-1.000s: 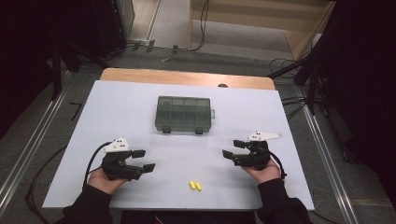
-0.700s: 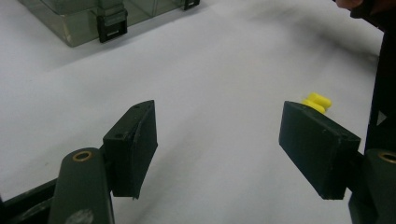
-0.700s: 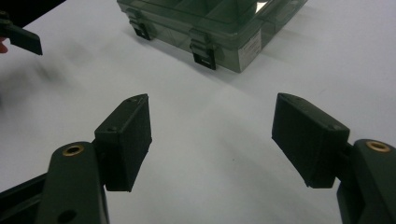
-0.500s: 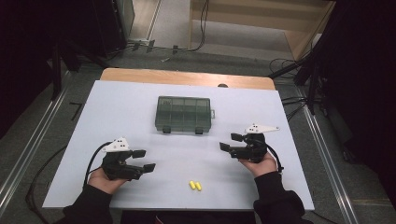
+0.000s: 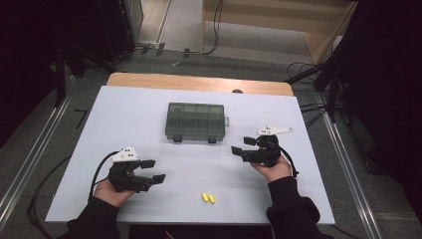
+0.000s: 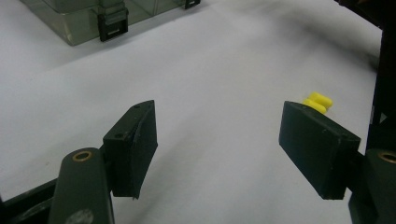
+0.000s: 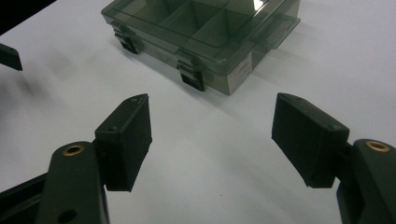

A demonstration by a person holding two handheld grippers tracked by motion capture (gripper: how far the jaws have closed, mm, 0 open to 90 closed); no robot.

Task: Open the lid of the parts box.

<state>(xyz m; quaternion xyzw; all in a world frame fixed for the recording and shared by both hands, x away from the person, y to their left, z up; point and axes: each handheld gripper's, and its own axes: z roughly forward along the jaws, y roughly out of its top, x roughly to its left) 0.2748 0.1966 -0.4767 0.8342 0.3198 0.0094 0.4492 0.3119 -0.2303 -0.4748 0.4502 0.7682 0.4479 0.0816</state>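
Right tool (image 5: 238, 145) nearer box (image 5: 195, 122); both tools agape; box long axis crosswise.

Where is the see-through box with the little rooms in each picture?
High view: the box sits in the middle of the table, ahead of both grippers, lid shut.
Left gripper view: a corner of it with one black latch is at the top left.
Right gripper view: it lies at the top centre, past the open jaws.
Shared landmark: the two black latches on its near side.
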